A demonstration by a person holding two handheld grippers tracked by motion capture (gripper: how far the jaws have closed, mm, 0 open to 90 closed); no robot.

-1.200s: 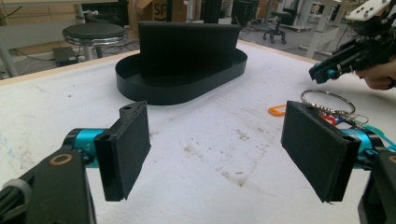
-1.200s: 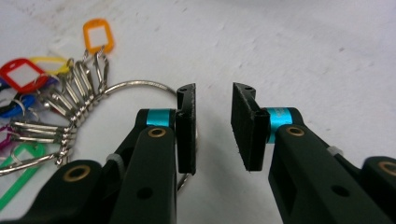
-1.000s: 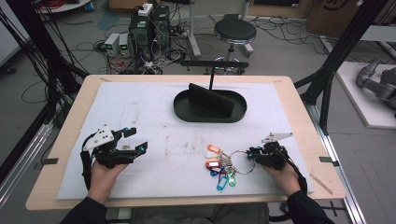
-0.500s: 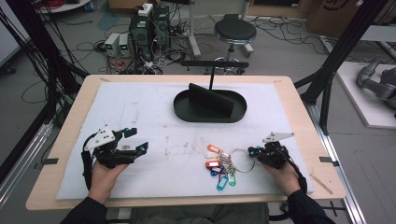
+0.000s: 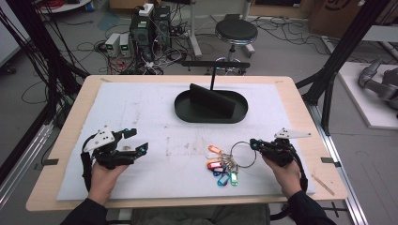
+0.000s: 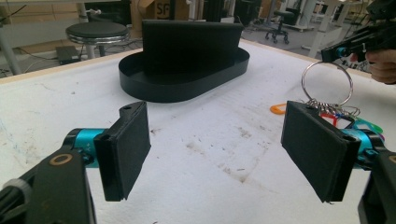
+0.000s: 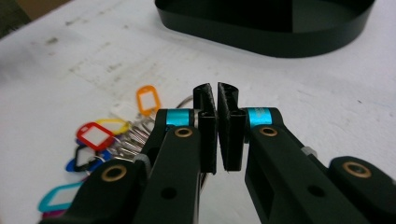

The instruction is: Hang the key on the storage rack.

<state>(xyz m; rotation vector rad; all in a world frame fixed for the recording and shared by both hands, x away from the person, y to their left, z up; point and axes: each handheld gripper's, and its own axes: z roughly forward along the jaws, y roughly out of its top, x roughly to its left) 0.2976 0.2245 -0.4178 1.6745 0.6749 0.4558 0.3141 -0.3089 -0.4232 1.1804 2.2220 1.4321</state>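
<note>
A metal key ring (image 5: 244, 154) with several coloured tags (image 5: 220, 168) lies on the white mat in front of my right hand. My right gripper (image 5: 254, 143) is shut on the ring's right rim. In the left gripper view the ring (image 6: 327, 84) stands tilted up off the mat, held by the right gripper (image 6: 334, 52). The right gripper view has the right gripper (image 7: 215, 93) with its jaws pressed together, and the tags (image 7: 95, 135) fan out to the left. My left gripper (image 5: 139, 140) hovers open over bare mat at the left, nothing between its jaws (image 6: 215, 149).
A black oval tray (image 5: 183, 110) with an upright black panel (image 5: 211, 98) inside sits at the middle back of the mat, seen also as the tray (image 6: 182, 88) and the tray (image 7: 261, 35). A stool (image 5: 236, 32) and cabling lie beyond the table's far edge.
The right gripper has shifted slightly at the ring's rim, and the ring now shows as a raised loop. The left gripper has stayed in place.
</note>
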